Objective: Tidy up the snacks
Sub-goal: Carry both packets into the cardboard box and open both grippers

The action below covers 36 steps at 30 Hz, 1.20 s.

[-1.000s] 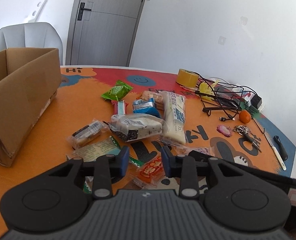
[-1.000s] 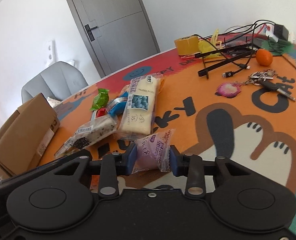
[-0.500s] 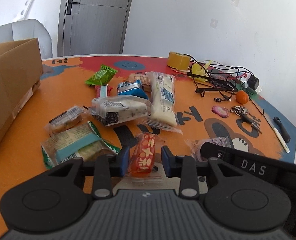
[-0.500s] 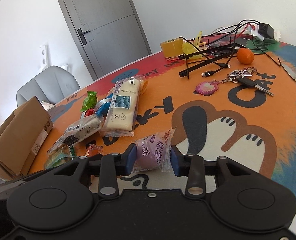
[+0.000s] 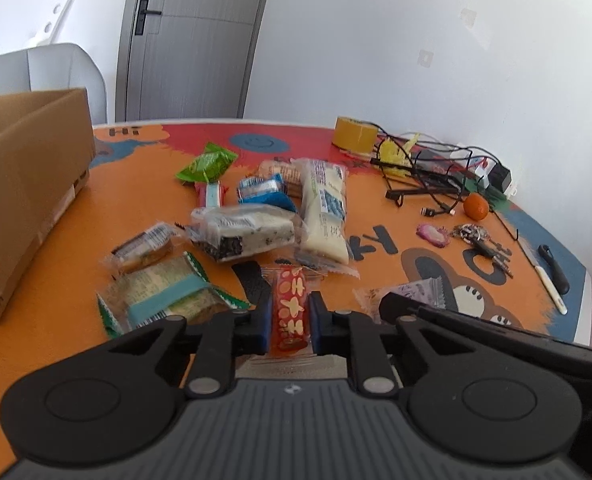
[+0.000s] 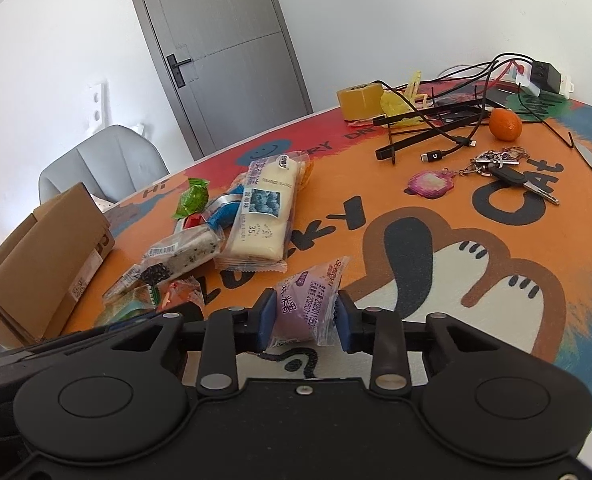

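My left gripper is shut on a narrow red and orange snack packet, low over the orange table mat. The jaws of my right gripper are closing, and both pads press a purple snack packet. Ahead lies a heap of snacks: a long white bread packet, a speckled cake packet, a green sweet packet and a green and blue cracker packet. An open cardboard box stands at the left. The two grippers sit side by side.
At the far right are a tape roll, tangled cables, a tangerine, keys and a knife near the table's edge. A grey chair stands behind the box.
The left jaws came over the red packet and have shut on it. The right jaws have narrowed on the purple packet, which stayed between them throughout.
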Each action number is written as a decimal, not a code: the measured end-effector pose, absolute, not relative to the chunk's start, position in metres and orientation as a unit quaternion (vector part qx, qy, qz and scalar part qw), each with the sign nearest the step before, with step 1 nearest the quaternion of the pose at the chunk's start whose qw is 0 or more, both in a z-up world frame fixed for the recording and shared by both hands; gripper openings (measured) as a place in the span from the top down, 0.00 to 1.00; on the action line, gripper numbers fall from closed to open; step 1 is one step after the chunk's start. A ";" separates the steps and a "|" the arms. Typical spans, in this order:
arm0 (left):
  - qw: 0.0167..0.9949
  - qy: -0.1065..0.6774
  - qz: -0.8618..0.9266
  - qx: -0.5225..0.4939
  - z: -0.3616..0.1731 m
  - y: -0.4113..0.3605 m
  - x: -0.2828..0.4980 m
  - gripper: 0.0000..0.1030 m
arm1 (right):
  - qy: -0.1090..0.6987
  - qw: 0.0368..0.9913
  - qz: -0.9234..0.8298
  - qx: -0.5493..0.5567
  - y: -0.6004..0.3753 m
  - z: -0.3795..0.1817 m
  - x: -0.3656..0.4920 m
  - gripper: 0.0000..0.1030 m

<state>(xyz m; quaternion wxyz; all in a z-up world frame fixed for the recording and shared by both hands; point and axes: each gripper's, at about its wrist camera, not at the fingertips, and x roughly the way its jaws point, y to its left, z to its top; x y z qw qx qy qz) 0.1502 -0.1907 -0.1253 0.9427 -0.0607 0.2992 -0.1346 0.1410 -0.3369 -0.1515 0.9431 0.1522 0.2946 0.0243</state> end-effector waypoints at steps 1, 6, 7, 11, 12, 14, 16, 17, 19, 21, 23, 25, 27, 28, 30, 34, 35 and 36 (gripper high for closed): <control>0.944 0.294 -0.133 -0.062 -0.122 -0.189 0.149 0.84 | 0.293 0.943 0.026 0.153 -0.335 -0.150 0.140 0.69; 0.950 0.278 -0.128 -0.070 -0.110 -0.179 0.143 0.84 | 0.280 0.948 0.036 0.149 -0.327 -0.141 0.137 0.70; 0.951 0.274 -0.125 -0.071 -0.108 -0.176 0.142 0.84 | 0.278 0.948 0.038 0.148 -0.325 -0.139 0.137 0.71; 0.956 0.258 -0.114 -0.078 -0.098 -0.166 0.138 0.84 | 0.268 0.951 0.047 0.147 -0.318 -0.131 0.134 0.71; 0.958 0.254 -0.110 -0.079 -0.095 -0.163 0.137 0.84 | 0.265 0.952 0.048 0.147 -0.316 -0.129 0.133 0.72; 0.960 0.247 -0.102 -0.082 -0.090 -0.157 0.136 0.84 | 0.259 0.953 0.051 0.147 -0.311 -0.124 0.133 0.72; 0.962 0.240 -0.095 -0.087 -0.085 -0.148 0.135 0.84 | 0.252 0.955 0.054 0.146 -0.305 -0.119 0.132 0.73; 0.964 0.235 -0.089 -0.089 -0.082 -0.143 0.134 0.84 | 0.248 0.956 0.056 0.145 -0.302 -0.116 0.132 0.74; 0.967 0.226 -0.080 -0.092 -0.076 -0.133 0.133 0.84 | 0.242 0.958 0.060 0.143 -0.296 -0.111 0.131 0.74; 0.969 0.218 -0.071 -0.096 -0.071 -0.124 0.131 0.84 | 0.237 0.959 0.065 0.141 -0.290 -0.107 0.131 0.74; 0.971 0.210 -0.062 -0.099 -0.067 -0.116 0.129 0.84 | 0.231 0.960 0.072 0.138 -0.283 -0.104 0.131 0.75; 0.972 0.204 -0.056 -0.102 -0.062 -0.107 0.125 0.84 | 0.225 0.962 0.078 0.134 -0.276 -0.100 0.131 0.75; 0.973 0.198 -0.049 -0.104 -0.058 -0.100 0.122 0.84 | 0.220 0.963 0.084 0.135 -0.271 -0.097 0.131 0.75; 0.974 0.194 -0.045 -0.105 -0.056 -0.096 0.120 0.84 | 0.218 0.963 0.086 0.135 -0.268 -0.096 0.131 0.75; 0.976 0.186 -0.038 -0.105 -0.052 -0.088 0.116 0.84 | 0.215 0.963 0.089 0.135 -0.263 -0.093 0.133 0.75; 0.979 0.173 -0.020 -0.105 -0.044 -0.076 0.113 0.84 | 0.204 0.965 0.092 0.134 -0.253 -0.086 0.135 0.76; 0.979 0.171 -0.017 -0.106 -0.042 -0.073 0.113 0.84 | 0.202 0.966 0.092 0.133 -0.250 -0.084 0.135 0.76; 0.980 0.169 -0.013 -0.107 -0.040 -0.070 0.113 0.84 | 0.199 0.967 0.093 0.133 -0.247 -0.082 0.135 0.76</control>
